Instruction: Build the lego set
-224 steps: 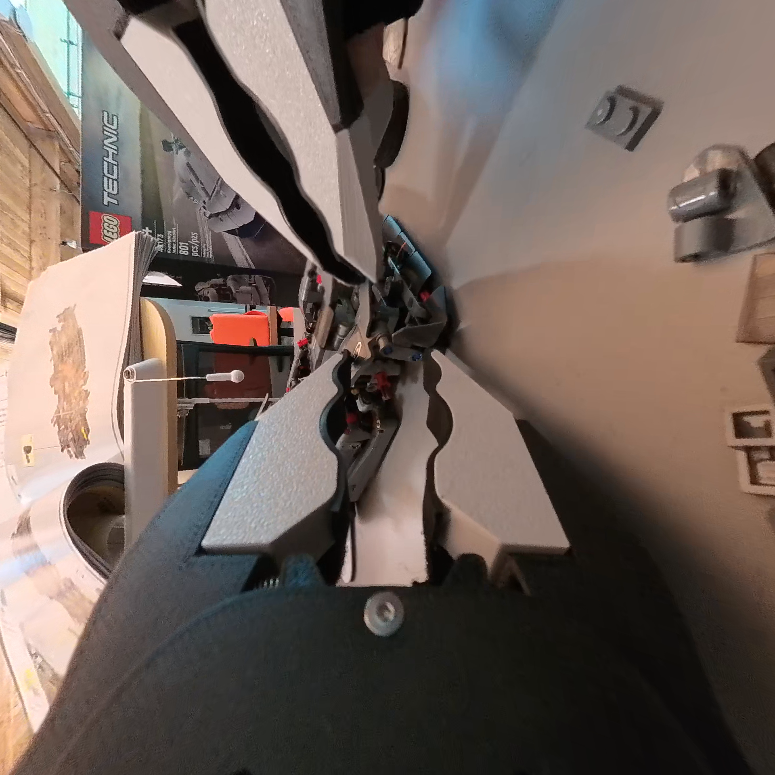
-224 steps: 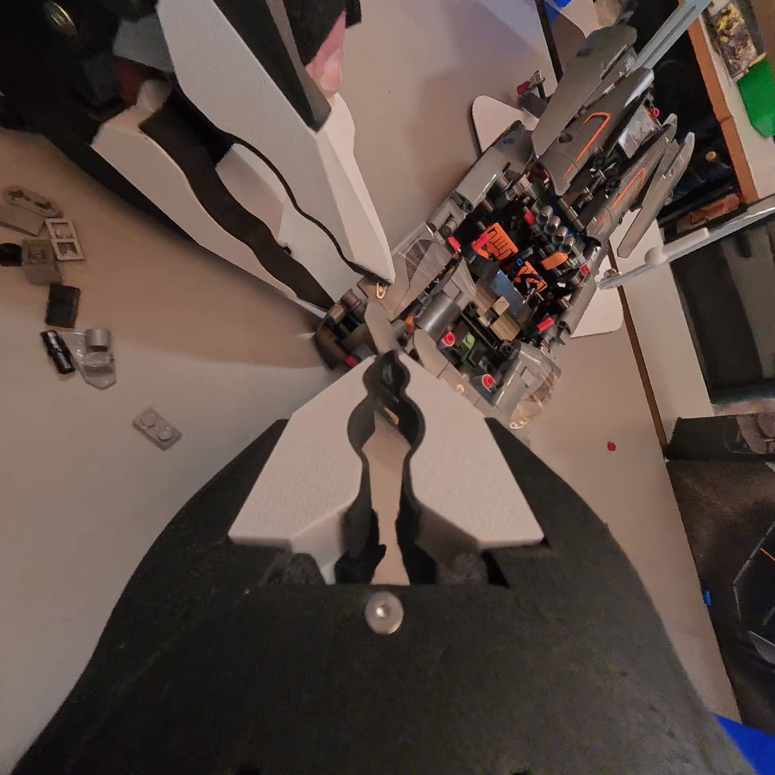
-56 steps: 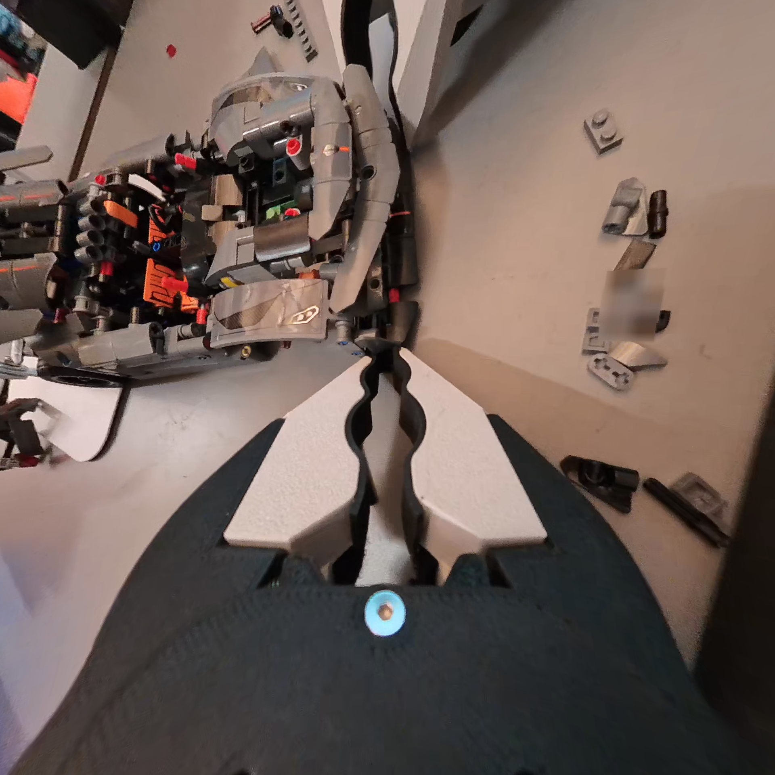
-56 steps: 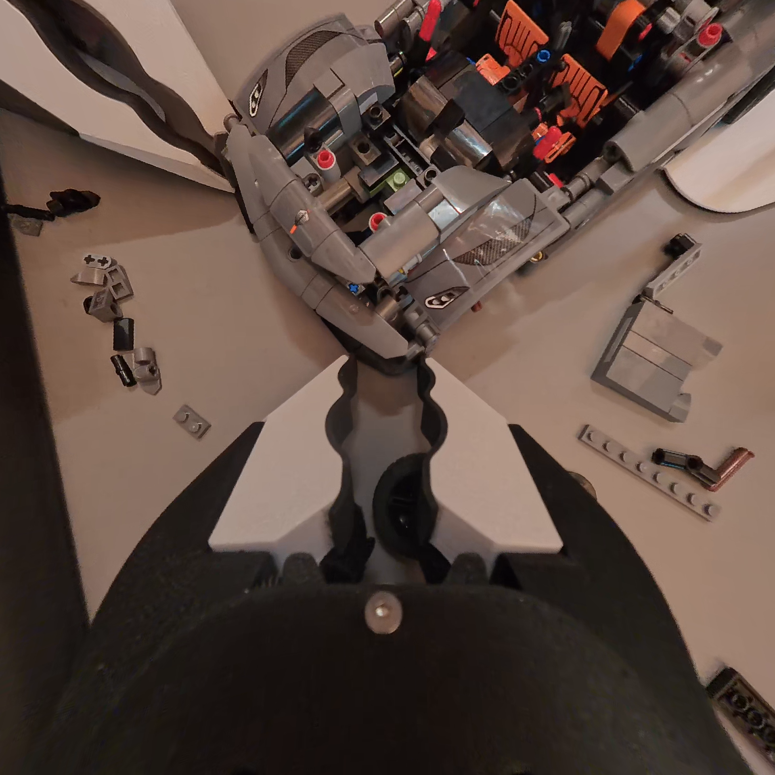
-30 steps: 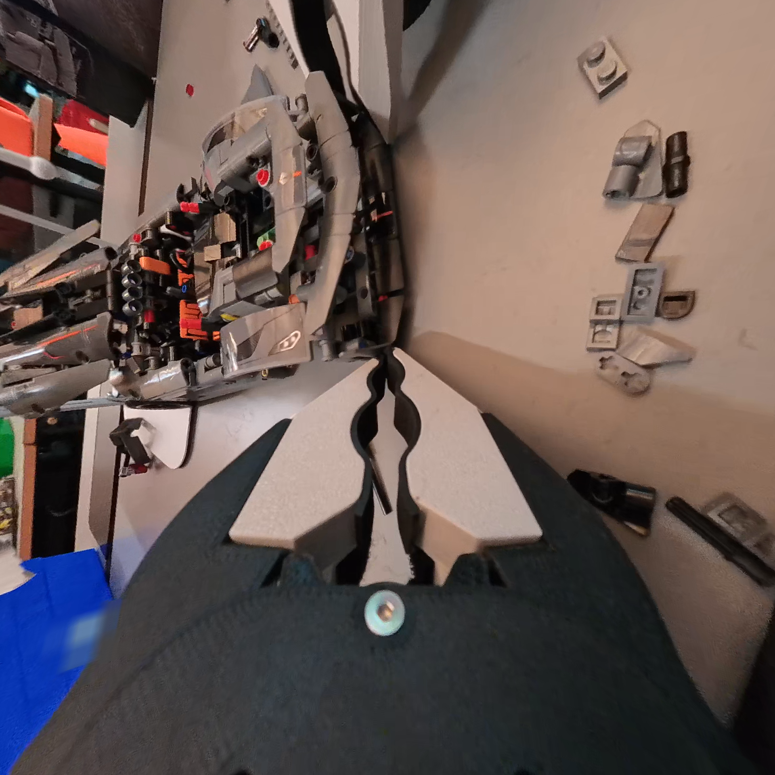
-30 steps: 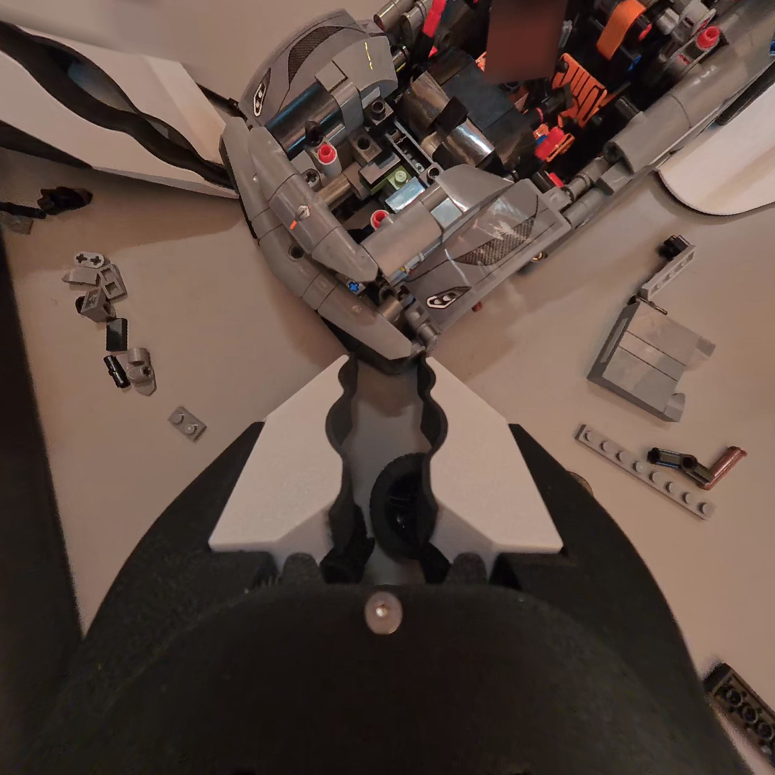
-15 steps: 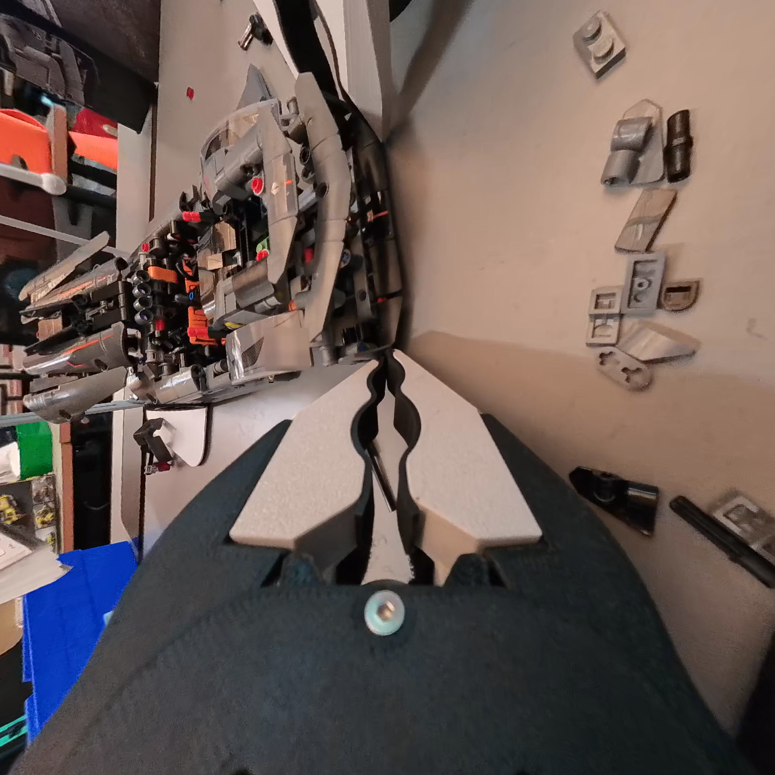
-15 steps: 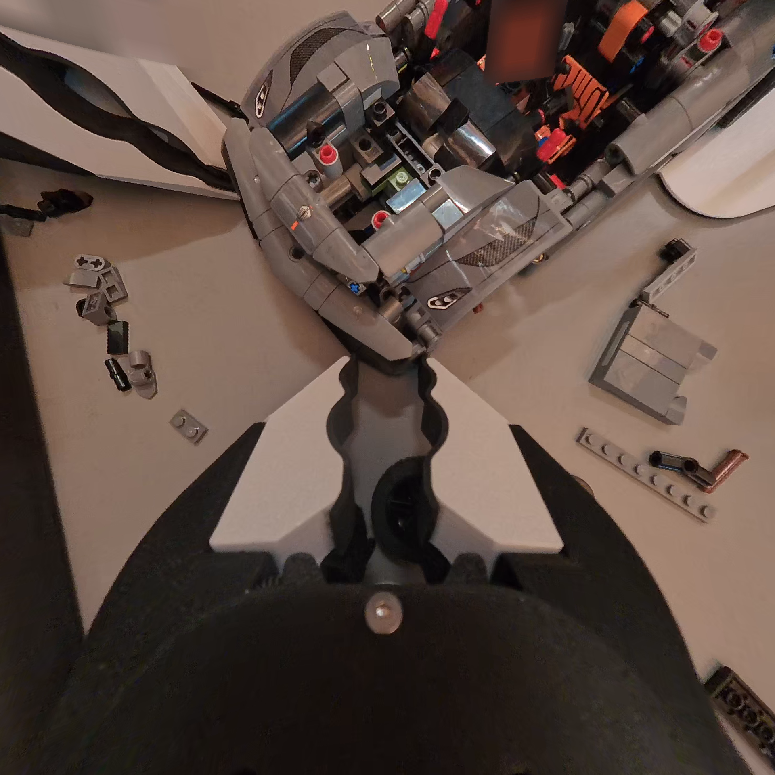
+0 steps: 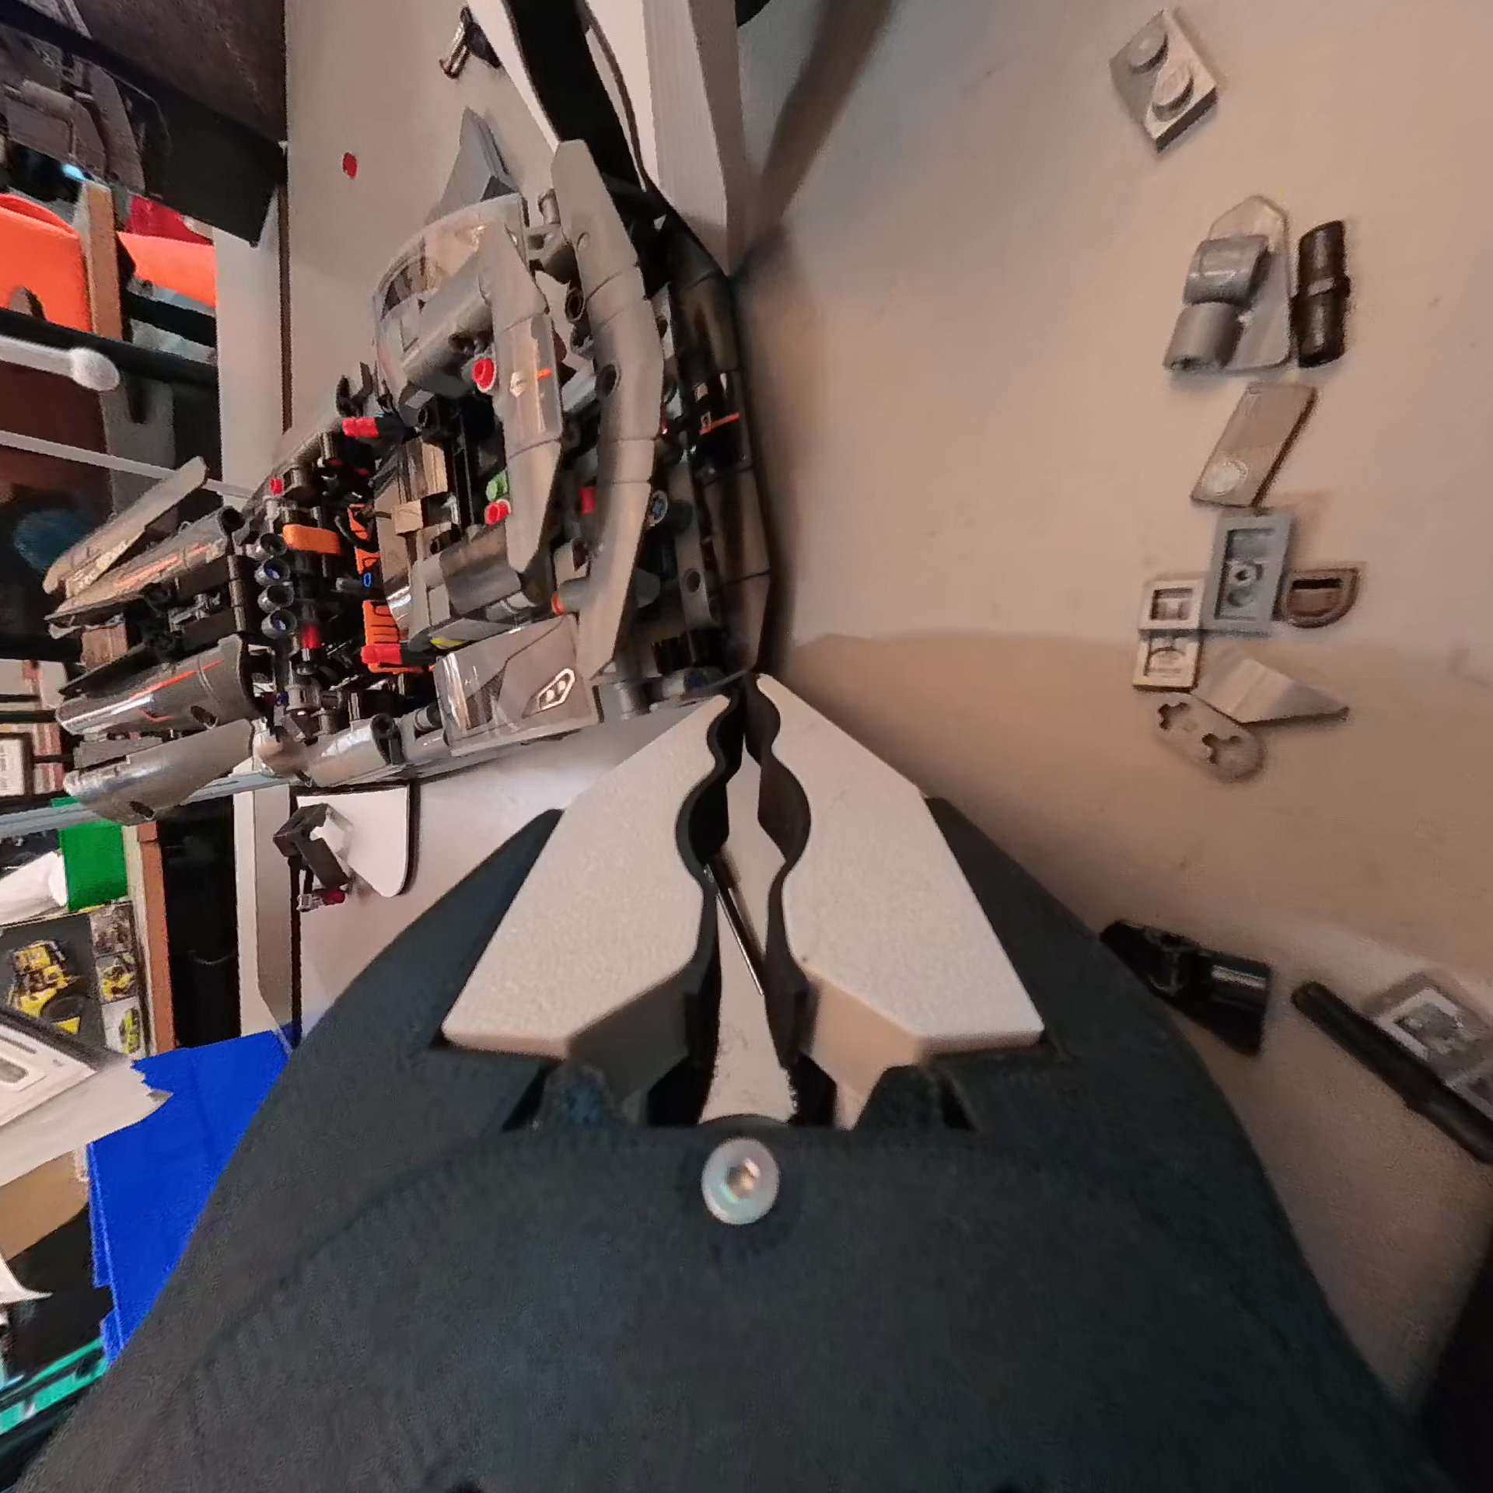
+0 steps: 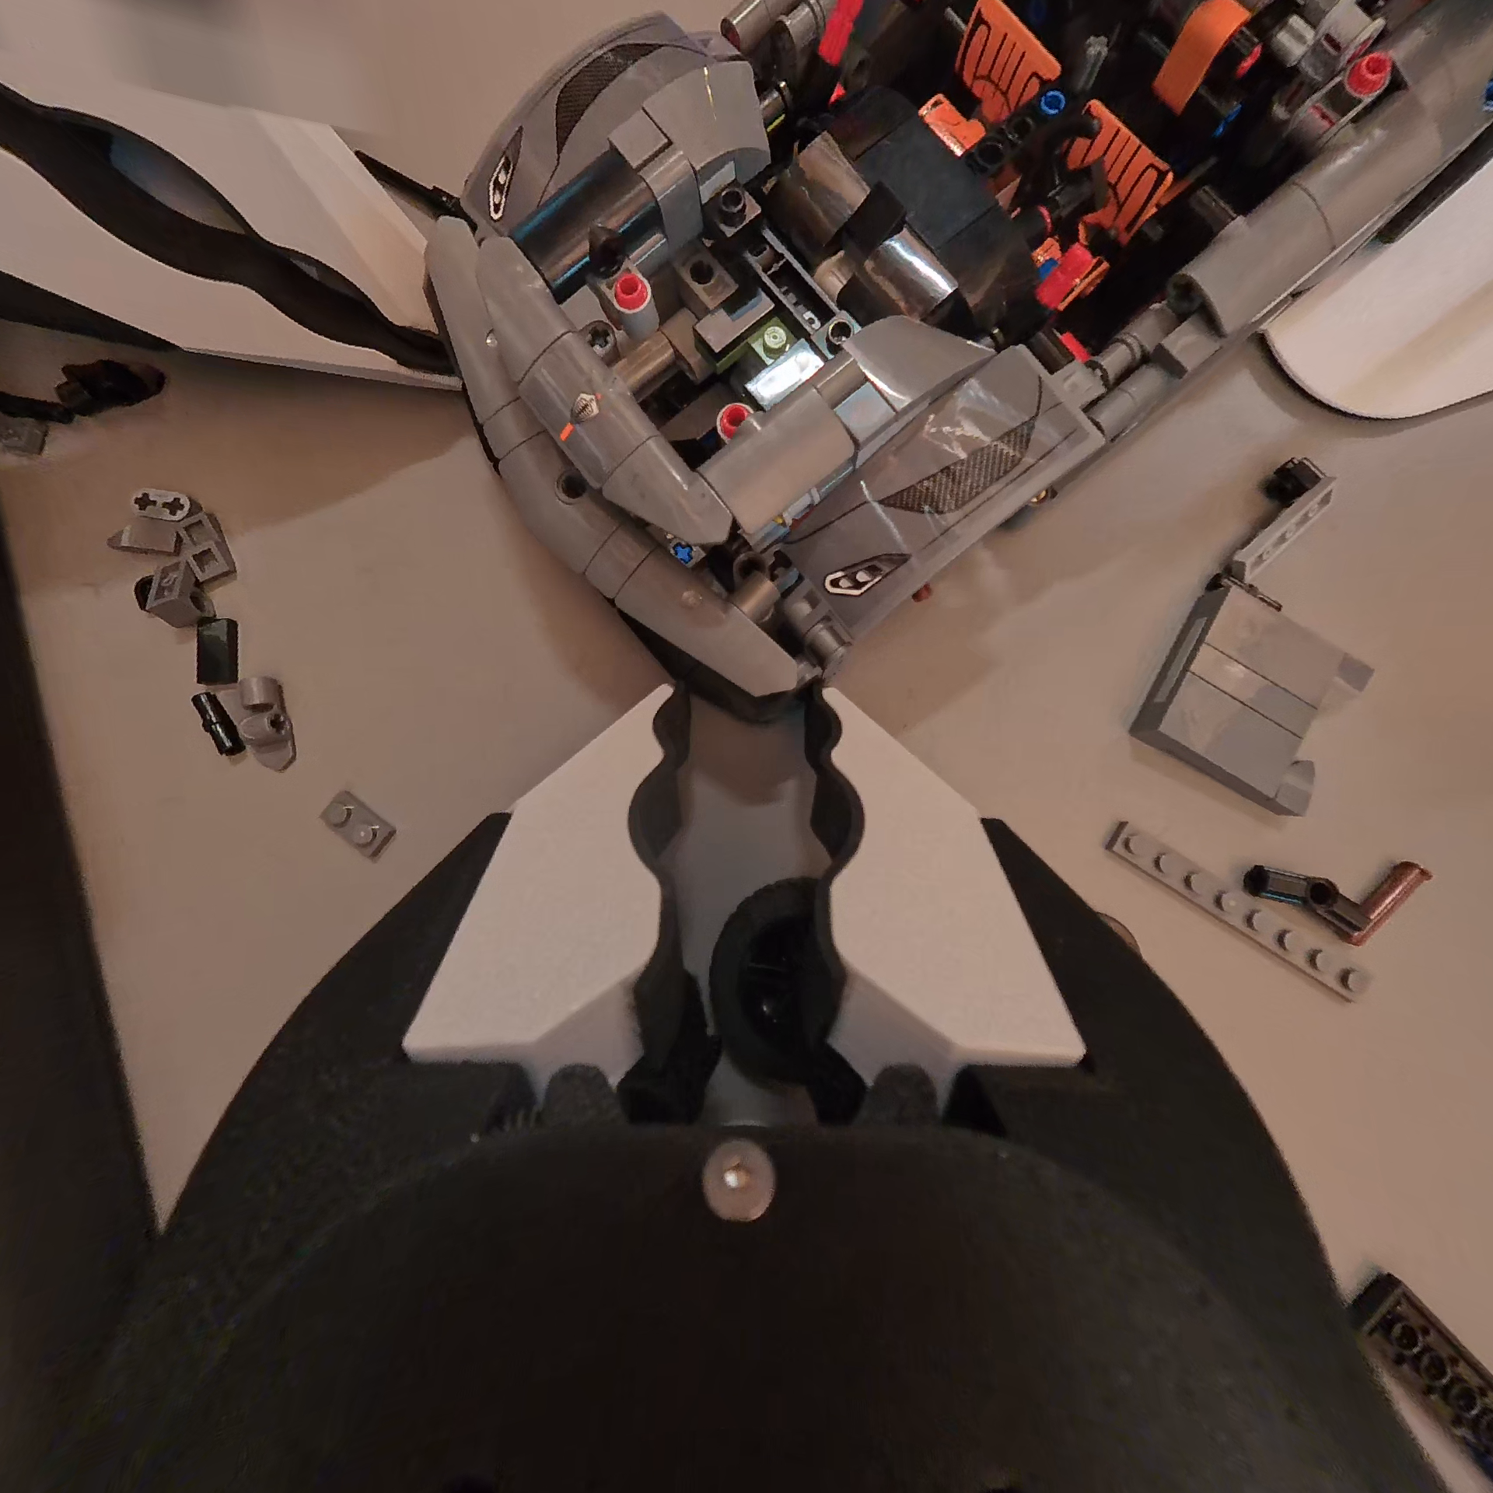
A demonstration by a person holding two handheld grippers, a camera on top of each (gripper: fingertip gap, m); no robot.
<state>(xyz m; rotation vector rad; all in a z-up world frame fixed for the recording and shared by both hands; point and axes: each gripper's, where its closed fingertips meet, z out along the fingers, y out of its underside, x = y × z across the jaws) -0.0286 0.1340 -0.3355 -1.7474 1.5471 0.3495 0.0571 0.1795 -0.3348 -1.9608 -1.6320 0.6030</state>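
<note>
Change: across the last half second the left wrist view has been rolled slightly further, with more of the model's left flank and the shelving beyond it brought into sight; the right wrist view is almost unaltered.
Meaning: the model is judged to be merely steadied and turned, with no new piece added.
Left gripper (image 9: 747, 687): pressed nearly together at the tips, pinching a dark lower edge of the nose; a thin dark sliver is seen in the gap behind.
Lego car model (image 10: 727, 388): directly ahead of both grippers, resting on the beige table (image 10: 420, 646); grey curved bodywork, clear headlight panels, red pins, orange parts in an open black interior.
Right gripper (image 10: 747, 699): spread a little, closed around the grey nose corner; a black wheel (image 10: 767, 977) lies below between its fingers.
Loose parts: small grey pieces (image 10: 194, 565) lie to its left, a grey panel (image 10: 1244, 695) to its right.
</note>
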